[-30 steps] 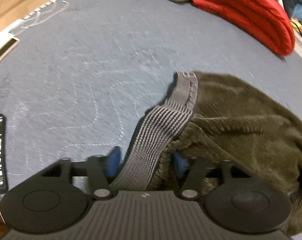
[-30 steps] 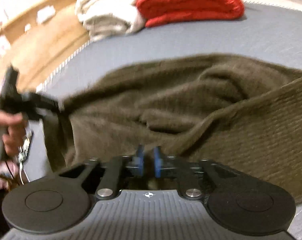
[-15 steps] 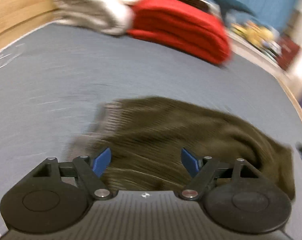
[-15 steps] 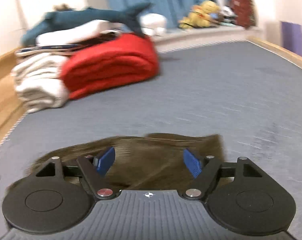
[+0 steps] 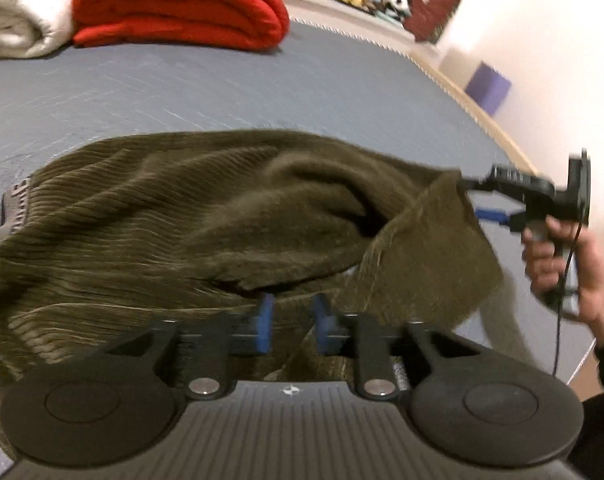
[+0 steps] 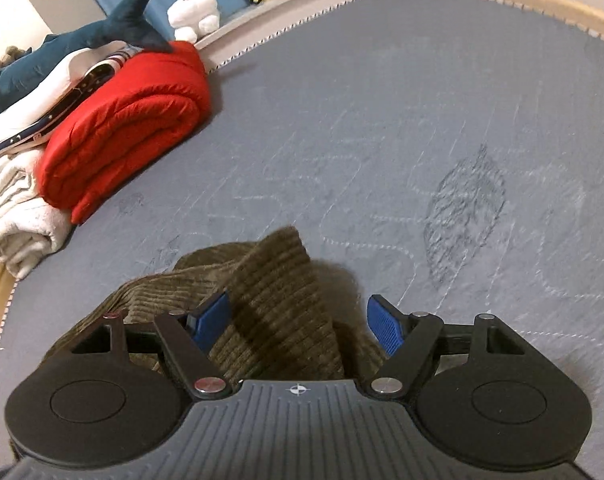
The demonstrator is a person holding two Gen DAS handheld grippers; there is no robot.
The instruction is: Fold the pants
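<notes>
- Left wrist view: olive corduroy pants (image 5: 190, 216) lie bunched on the grey mattress (image 5: 182, 92), well short of the red blanket (image 5: 174, 8).
- My left gripper (image 5: 290, 320) has just been closing; cloth sits between the jaws, but I can't tell whether the pads bite yet. Likely taking a fold edge.
- My right gripper (image 6: 298, 320) stands wide apart, having just opened, with a raised fold between the pads, untouched, probably let go to re-grip.

left wrist: low over pants (image 5: 206, 216) | right wrist: same | shared: red blanket (image 6: 122, 128)
</notes>
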